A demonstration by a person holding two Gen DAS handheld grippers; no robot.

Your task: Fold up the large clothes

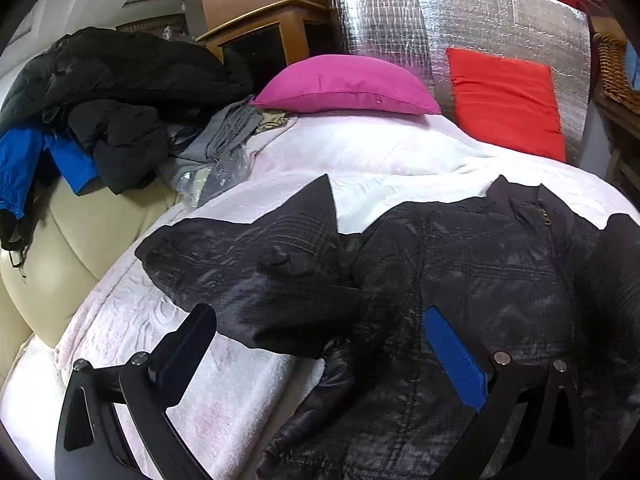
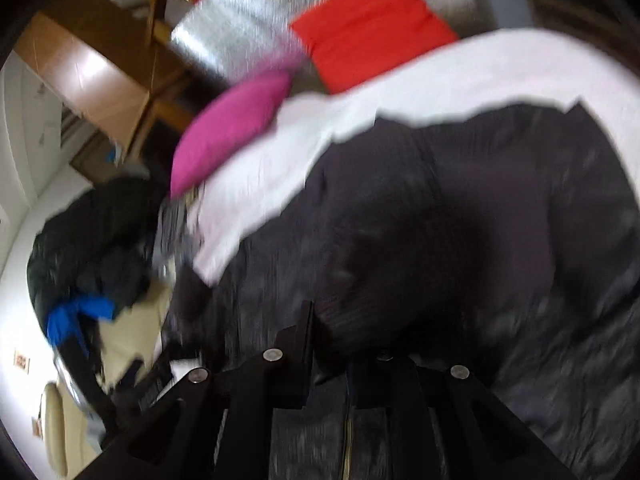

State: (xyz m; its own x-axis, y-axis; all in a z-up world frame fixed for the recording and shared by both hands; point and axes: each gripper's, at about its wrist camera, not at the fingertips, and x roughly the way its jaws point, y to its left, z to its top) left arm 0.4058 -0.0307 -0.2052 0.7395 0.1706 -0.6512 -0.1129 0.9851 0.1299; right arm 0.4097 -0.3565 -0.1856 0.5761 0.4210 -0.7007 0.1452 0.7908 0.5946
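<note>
A large black quilted jacket (image 1: 480, 280) lies spread on the white blanket (image 1: 380, 152), zip side up, with one sleeve (image 1: 260, 264) folded out to the left. My left gripper (image 1: 320, 340) hovers open over the lower part of that sleeve, its fingers wide on either side and not pressing the cloth. The right wrist view is blurred by motion. In it my right gripper (image 2: 340, 344) is shut on a raised fold of the black jacket (image 2: 460, 220), and dark cloth bulges up from between the narrow jaws.
A pink pillow (image 1: 348, 84) and a red cushion (image 1: 508, 100) rest at the bed's far end against a silver foil panel (image 1: 400, 20). Dark and blue clothes (image 1: 100, 100) are piled at the left on a cream seat (image 1: 60, 240). A wicker basket (image 1: 616, 72) stands at the right.
</note>
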